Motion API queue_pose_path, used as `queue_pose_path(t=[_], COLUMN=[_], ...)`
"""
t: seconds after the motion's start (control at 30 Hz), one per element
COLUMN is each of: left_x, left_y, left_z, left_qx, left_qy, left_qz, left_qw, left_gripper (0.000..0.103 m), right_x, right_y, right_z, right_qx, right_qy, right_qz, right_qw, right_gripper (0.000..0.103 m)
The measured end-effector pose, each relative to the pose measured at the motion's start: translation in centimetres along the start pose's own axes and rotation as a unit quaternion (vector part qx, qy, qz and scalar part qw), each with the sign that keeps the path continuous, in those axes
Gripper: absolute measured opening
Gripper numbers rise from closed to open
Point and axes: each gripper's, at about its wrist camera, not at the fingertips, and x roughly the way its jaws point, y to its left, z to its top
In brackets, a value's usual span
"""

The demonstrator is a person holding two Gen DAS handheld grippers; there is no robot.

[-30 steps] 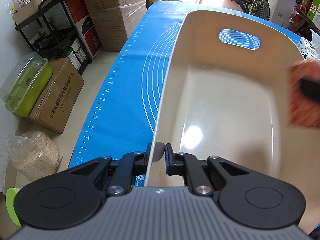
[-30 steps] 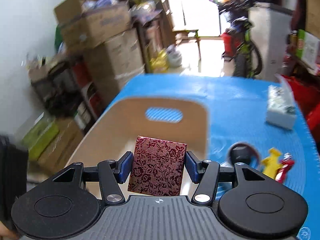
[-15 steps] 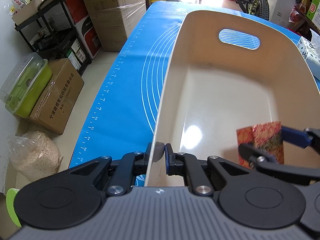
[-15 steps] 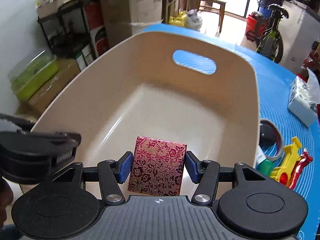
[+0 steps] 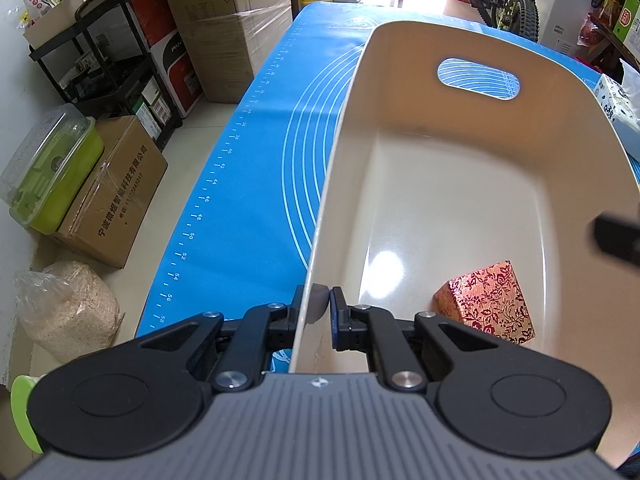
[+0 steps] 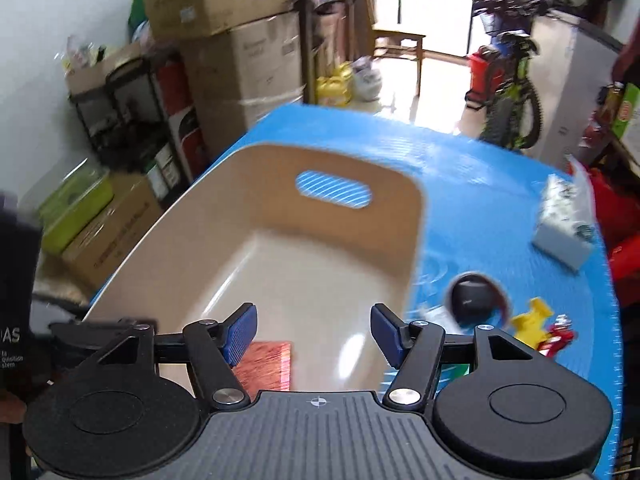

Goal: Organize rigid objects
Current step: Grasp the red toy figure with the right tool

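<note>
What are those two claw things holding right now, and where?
The left gripper pinches the tub's near rim. The right gripper holds nothing; it is opening, and the patterned box lies in the tub.

- The right gripper shows in the left wrist view only as a dark blurred tip, cut by the right edge.
- The floral box is smeared and partly hidden behind a finger in the right wrist view.

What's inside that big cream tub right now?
One red floral box lies on the floor of the cream tub, near the close end. The rest of the floor looks bare, though the left gripper clamped on the rim hides the nearest corner.
</note>
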Motion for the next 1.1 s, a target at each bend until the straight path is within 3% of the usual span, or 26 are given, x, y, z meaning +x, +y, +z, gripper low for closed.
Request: queue_pose_path(t=[0.37,0.6,0.83,1.1], left_x=[0.0,0.0,0.0,0.1], left_y=[0.1,0.0,0.0,0.0], left_z=[0.0,0.0,0.0,-0.1], left_qx=[0.0,-0.001,-0.001,0.001], left_qy=[0.0,0.001,0.001,0.001], left_qz=[0.0,0.002,0.003,0.006], left_qw=[1.0,1.0,1.0,1.0], left_gripper=[0.013,0.013,0.013,0.014], right_x=[0.4,2.8,5.3,6.9], right_y=[-11.5,-18.0,-19.9,-19.9], right_z=[-1.7,-3.8,-5.3,-5.6], right_qx=[0.108,0.203,0.23,0.221], right_qy=[-0.003,0.024,0.056,0.052], right_qz=[-0.097,-0.109,-0.118,-0.121], right_qw=[0.989,0.973,0.964,0.966], right_gripper=[0.073,0.073,0.072,0.068])
